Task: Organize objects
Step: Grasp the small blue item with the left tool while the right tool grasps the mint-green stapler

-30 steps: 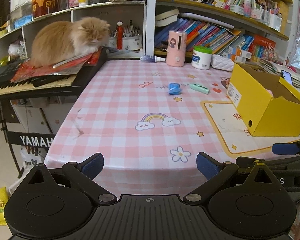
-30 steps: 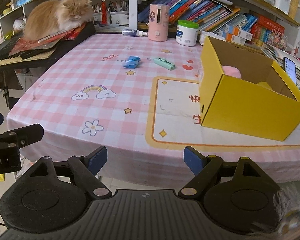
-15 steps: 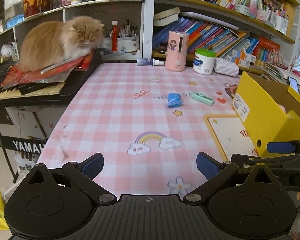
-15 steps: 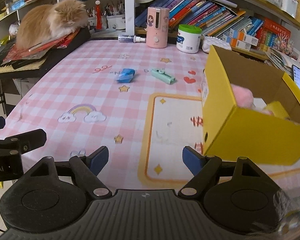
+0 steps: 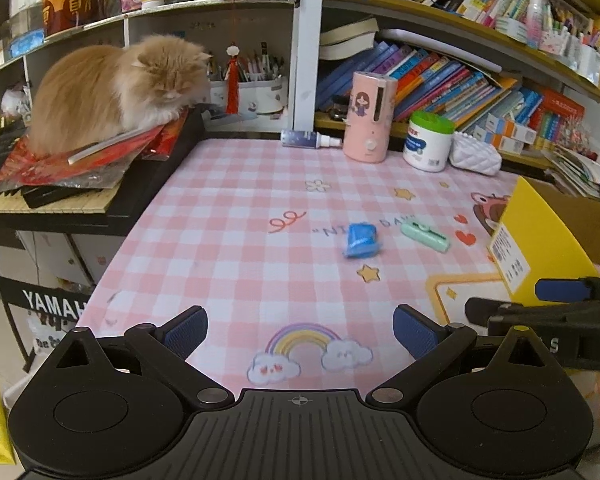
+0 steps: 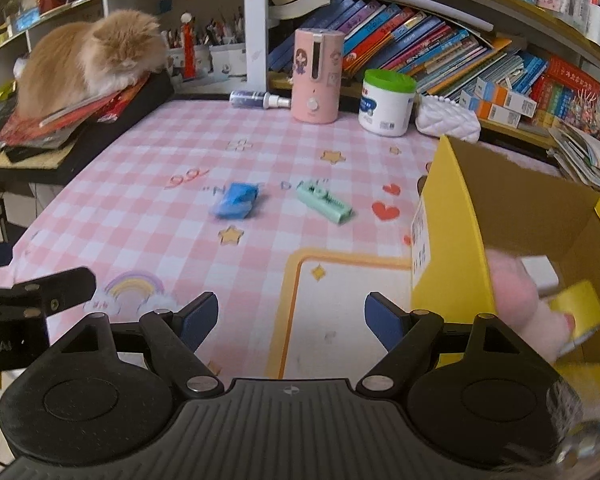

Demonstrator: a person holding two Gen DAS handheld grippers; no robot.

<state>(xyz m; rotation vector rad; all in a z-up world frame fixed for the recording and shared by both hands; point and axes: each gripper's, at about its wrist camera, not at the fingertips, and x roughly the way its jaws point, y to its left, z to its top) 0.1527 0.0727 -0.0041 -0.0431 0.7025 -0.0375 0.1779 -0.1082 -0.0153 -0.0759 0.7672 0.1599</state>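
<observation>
Hovering low over the near edge of the worktop (image 5: 228,216), left gripper (image 5: 300,330) wide open with nothing between its blue pads, above a printed rainbow (image 5: 308,346) on the pink checked cloth. Right gripper (image 6: 291,316) likewise spread wide and empty, over a white panel with a yellow border (image 6: 340,312); also seen from the left wrist as a dark arm at the right edge.

Just right of the right gripper, rising close and blocking that side, an open yellow box (image 6: 448,248) with a pink soft thing (image 6: 520,300) and a small yellow block (image 6: 580,308) inside.

Farther out, mid-worktop, clear of both grippers: a small blue toy (image 6: 236,200) and, just beside it toward the box, a mint green clip-like item (image 6: 326,202), lying apart from each other.

Along the far edge: a spray bottle (image 5: 310,139) on its side, a pink upright dispenser (image 5: 370,116), a white tub with a green lid (image 5: 430,140), a white quilted pouch (image 5: 474,156).

Off the left side, an orange cat (image 5: 116,88) resting on red papers atop a keyboard (image 5: 48,204). Beyond, shelves packed with books (image 5: 440,80).
</observation>
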